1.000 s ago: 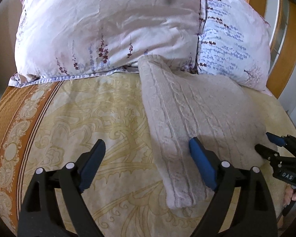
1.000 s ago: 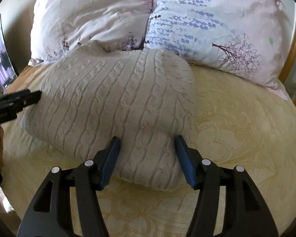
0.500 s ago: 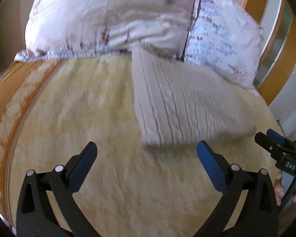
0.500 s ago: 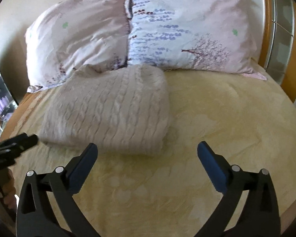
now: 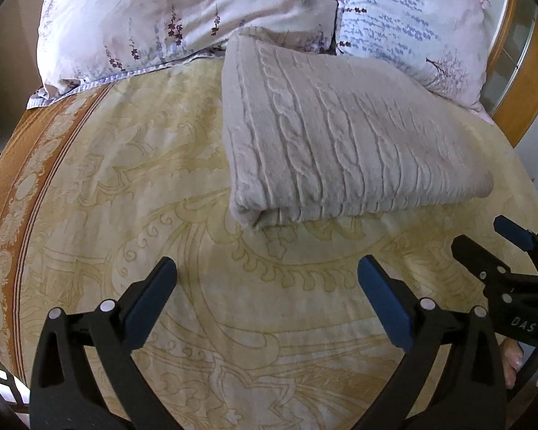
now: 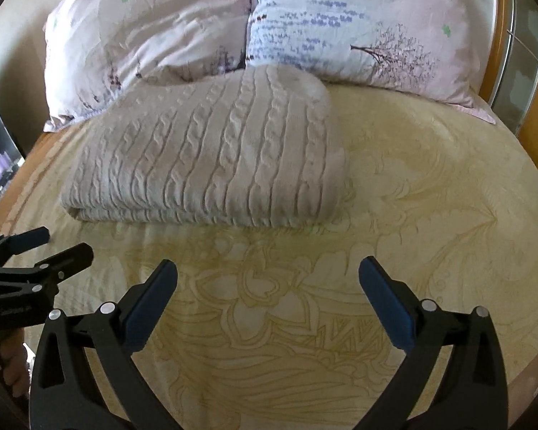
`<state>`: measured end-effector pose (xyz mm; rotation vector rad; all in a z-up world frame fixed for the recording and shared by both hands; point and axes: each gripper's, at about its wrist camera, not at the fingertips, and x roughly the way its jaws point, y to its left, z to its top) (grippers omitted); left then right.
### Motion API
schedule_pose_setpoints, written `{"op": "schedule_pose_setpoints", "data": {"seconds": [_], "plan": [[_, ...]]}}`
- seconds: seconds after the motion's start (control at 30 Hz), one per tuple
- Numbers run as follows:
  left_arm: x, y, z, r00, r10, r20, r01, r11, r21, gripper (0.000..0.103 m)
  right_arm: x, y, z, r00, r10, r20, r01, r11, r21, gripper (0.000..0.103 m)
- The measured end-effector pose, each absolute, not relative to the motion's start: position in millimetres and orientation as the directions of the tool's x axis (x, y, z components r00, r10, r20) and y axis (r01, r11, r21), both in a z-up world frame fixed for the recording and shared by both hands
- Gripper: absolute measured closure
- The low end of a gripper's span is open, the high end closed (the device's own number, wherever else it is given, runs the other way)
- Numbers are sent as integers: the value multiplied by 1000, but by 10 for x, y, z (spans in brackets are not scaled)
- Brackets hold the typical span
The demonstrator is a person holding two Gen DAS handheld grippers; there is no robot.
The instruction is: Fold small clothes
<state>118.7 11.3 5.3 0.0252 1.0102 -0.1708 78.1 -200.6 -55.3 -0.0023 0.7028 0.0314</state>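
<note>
While both tongs stand wide with nothing between the pads, the sweater (image 5: 344,143) lies folded on the bed (image 5: 132,179), cable-knit side up, clear of both. Left to right in the left wrist view: orange border of the bedspread along the left edge, then the yellow patterned field, then the sweater right of centre with its far end touching the pillows (image 5: 183,10); near-left corner shows the folded layers stacked. Left tongs (image 5: 265,294) hover over bare bedspread just short of the sweater's near edge, fully open, empty. Right tongs (image 5: 484,240) poke in at the far right edge of that view, near the sweater's right corner but apart from it, a fingertip of the holding hand (image 5: 513,358) visible below them. In the right wrist view: left tongs (image 6: 57,247) at the left edge, sweater (image 6: 211,157) centre-left, bare bedspread to the right. Right tongs (image 6: 267,294) open all the way, empty, over the floral print just short of the sweater's near edge. Two pillows side by side behind: pink floral left, blue-print right (image 6: 358,25). Wooden headboard (image 6: 498,57) at the far right.
</note>
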Motion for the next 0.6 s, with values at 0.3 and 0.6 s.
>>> {"op": "schedule_pose_setpoints", "data": {"seconds": [0.3, 0.6], "plan": [[1205, 75, -5, 502, -97, -859, 148, 989, -25, 2, 859, -2012, -619, 733, -29, -680, 17, 1000, -25, 1], [1218, 47, -30, 508, -51, -860, 131, 991, 19, 2, 895, -2032, -617, 718, -33, -695, 22, 999, -25, 1]]}}
